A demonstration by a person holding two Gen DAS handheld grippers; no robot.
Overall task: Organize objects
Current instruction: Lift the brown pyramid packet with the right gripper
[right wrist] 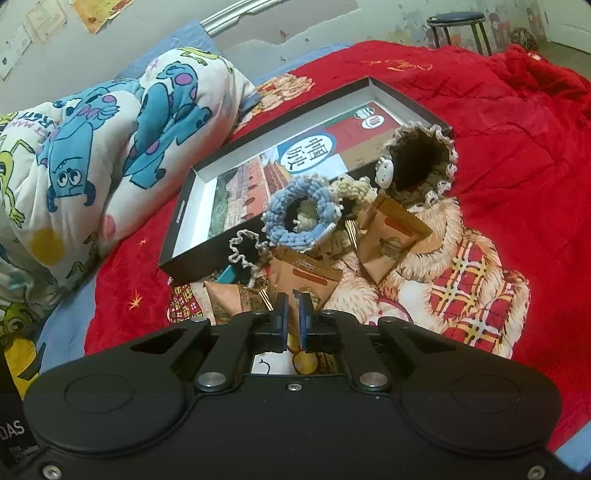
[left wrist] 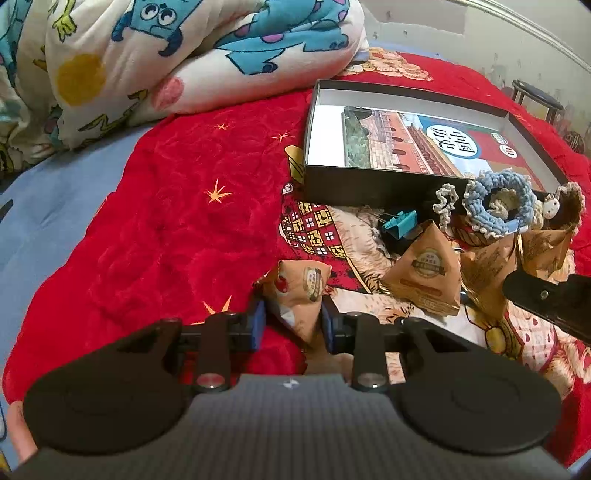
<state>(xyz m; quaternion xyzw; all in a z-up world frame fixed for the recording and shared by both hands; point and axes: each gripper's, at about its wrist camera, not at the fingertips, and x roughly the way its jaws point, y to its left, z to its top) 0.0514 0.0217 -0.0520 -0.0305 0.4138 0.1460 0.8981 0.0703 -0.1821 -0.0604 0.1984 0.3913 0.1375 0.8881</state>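
Note:
A shallow black box lies open on the red blanket, a picture book inside. In front of it lie several brown pyramid snack packets, a blue crocheted ring, a cream ruffled scrunchie, a brown crocheted pouch and a teal clip. My left gripper is shut on one brown packet. My right gripper has its jaws almost together, empty, just before a packet; it also shows in the left wrist view.
A folded cartoon-print quilt lies behind and left of the box. The red blanket stretches left and right. A black stool stands by the wall.

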